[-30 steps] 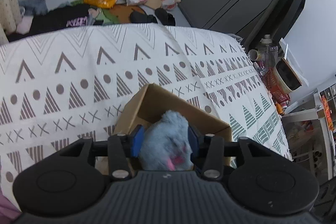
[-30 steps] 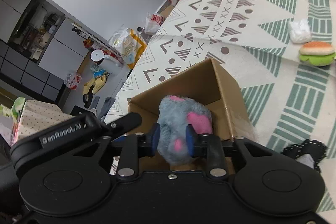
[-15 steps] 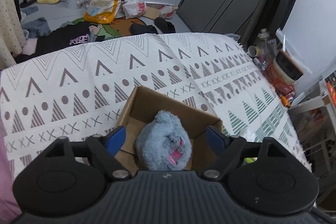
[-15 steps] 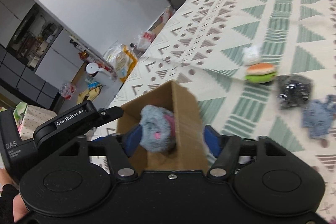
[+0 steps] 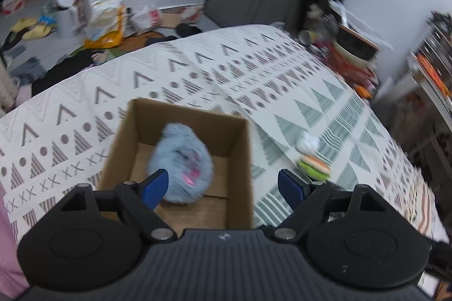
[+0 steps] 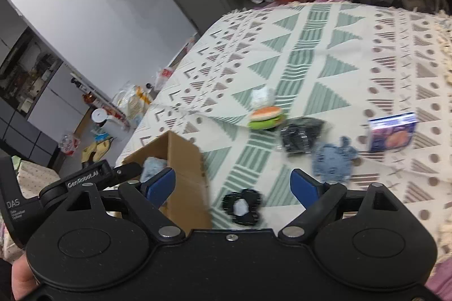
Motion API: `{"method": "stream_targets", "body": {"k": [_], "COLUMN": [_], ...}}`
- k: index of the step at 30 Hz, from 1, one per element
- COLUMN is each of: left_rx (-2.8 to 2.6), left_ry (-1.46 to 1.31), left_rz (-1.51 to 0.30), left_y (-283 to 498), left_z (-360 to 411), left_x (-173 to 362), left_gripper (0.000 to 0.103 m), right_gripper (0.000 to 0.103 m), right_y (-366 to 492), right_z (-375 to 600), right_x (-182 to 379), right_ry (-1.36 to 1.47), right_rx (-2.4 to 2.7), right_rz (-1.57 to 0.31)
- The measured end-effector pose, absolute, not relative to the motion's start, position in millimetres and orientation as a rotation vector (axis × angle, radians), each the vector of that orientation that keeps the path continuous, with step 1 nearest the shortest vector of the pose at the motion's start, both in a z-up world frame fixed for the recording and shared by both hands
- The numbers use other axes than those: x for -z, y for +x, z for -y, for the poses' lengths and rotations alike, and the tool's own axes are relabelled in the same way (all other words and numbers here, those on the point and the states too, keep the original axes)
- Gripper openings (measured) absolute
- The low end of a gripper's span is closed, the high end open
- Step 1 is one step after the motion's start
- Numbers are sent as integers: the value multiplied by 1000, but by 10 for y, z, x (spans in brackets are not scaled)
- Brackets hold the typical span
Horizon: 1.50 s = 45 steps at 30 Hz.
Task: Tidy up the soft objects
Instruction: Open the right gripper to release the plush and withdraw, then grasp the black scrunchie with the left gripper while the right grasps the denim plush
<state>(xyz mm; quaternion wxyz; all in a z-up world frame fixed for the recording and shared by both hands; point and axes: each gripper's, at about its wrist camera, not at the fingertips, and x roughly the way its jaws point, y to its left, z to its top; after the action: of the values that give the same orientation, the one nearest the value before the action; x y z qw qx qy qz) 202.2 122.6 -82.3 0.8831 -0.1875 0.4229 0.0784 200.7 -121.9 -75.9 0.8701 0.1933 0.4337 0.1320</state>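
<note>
A fluffy grey-blue plush [image 5: 180,159] with pink spots lies inside the open cardboard box [image 5: 240,157] on the patterned bedspread. My left gripper [image 5: 223,185] hangs open above the box's near side, holding nothing. In the right wrist view the box [image 6: 183,159] is at lower left with the plush [image 6: 152,165] just showing inside. My right gripper [image 6: 233,183] is open and empty above a black soft item with a pale centre [image 6: 241,206]. Farther off lie a burger toy [image 6: 265,117], a black fabric piece [image 6: 301,133] and a blue knitted toy [image 6: 333,159].
A blue printed packet [image 6: 392,131] lies at the right on the bedspread [image 6: 310,52]. A white crumpled item [image 6: 261,95] sits behind the burger toy [image 5: 313,167]. Bags and clothes clutter the floor [image 5: 93,27] beyond the bed. Shelves with bowls stand at the far right [image 5: 353,52].
Both grippers were shut on the plush over the box; they opened, leaving it inside. Both have pulled back, and the right one has swung right toward the loose toys.
</note>
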Motion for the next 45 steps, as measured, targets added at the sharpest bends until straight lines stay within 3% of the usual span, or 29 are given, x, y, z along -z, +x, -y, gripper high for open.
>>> {"method": "stream_targets", "body": {"k": [3,19,29,34,45], "left_rx": [-135,31,57,50,8], "left_ry": [-328,-184,-107,-83,-29], "left_rz": [-872,-876,-953,-990,-1073], "left_y": [1980,1859,1951,2033,2235], "left_z": [-1041,-319,28,148,300], "left_x": [795,855,1190,1338,1678], "left_gripper": [83,83,76,66,57], "right_gripper": [93,93,93,78,68], "right_y": [1956,1879,1978,2151,2426], "right_z": [1368,1911,2076,2122,2106], "right_x": [752,1066,1376,1683,1984], "right_ry": [398,470,550,578,565], "right_rx": [-242,-188,-188,-192,-230], "right_rz": [-898,-915,-949,-1010,-1032]}}
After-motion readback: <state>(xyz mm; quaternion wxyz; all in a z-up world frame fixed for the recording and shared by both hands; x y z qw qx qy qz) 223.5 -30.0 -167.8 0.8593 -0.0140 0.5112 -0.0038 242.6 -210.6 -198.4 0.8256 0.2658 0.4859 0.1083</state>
